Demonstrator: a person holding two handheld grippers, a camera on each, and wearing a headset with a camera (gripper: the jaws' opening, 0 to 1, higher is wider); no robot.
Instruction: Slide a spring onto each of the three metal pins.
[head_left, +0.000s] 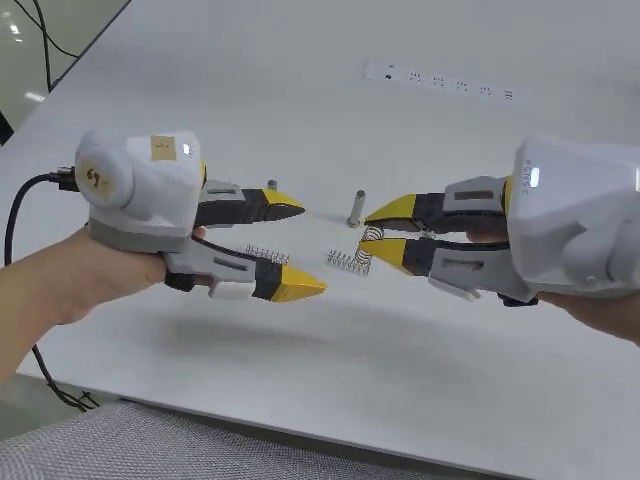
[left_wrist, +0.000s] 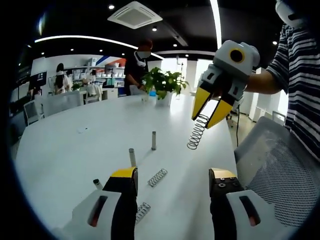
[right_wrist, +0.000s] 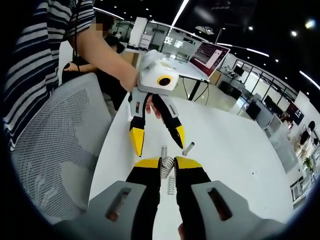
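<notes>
Grey chair mesh (head_left: 100, 450) is seen lowest. Left gripper (head_left: 310, 248) is held spread, empty. Right gripper (head_left: 368, 232) is clamped on one end of a spring (left_wrist: 197, 132), raised near a bare pin (head_left: 357, 208); left dangling, it could be swung past the pin or squeezed free

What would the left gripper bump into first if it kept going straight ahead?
Probably the spring dangling from the right gripper, which faces it. The left gripper looks raised above the table, so the pins likely pass beneath; depth is unclear.
</notes>
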